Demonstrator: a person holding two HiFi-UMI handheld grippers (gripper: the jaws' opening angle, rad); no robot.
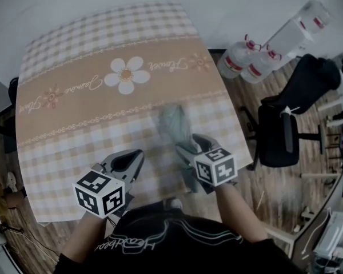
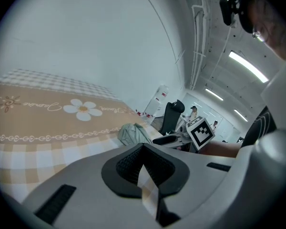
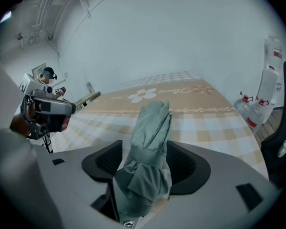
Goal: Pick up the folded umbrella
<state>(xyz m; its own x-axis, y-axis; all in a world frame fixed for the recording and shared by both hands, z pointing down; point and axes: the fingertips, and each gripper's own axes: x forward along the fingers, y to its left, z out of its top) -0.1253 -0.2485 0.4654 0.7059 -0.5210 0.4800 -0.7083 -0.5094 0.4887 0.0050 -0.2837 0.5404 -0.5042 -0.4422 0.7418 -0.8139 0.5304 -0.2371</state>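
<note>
The folded umbrella, a grey-green bundle, lies on the checked tablecloth near the table's front right part. My right gripper is down over its near end. In the right gripper view the umbrella runs lengthwise between the wide jaws of that gripper, which stands open. My left gripper hovers to the umbrella's left over the cloth, its fingers together and nothing in them. The left gripper view shows that gripper shut, with the umbrella and the right gripper's marker cube beyond it.
The cloth bears a white daisy print at its middle. Large water bottles stand on the floor past the table's right corner. A black office chair stands close to the table's right edge.
</note>
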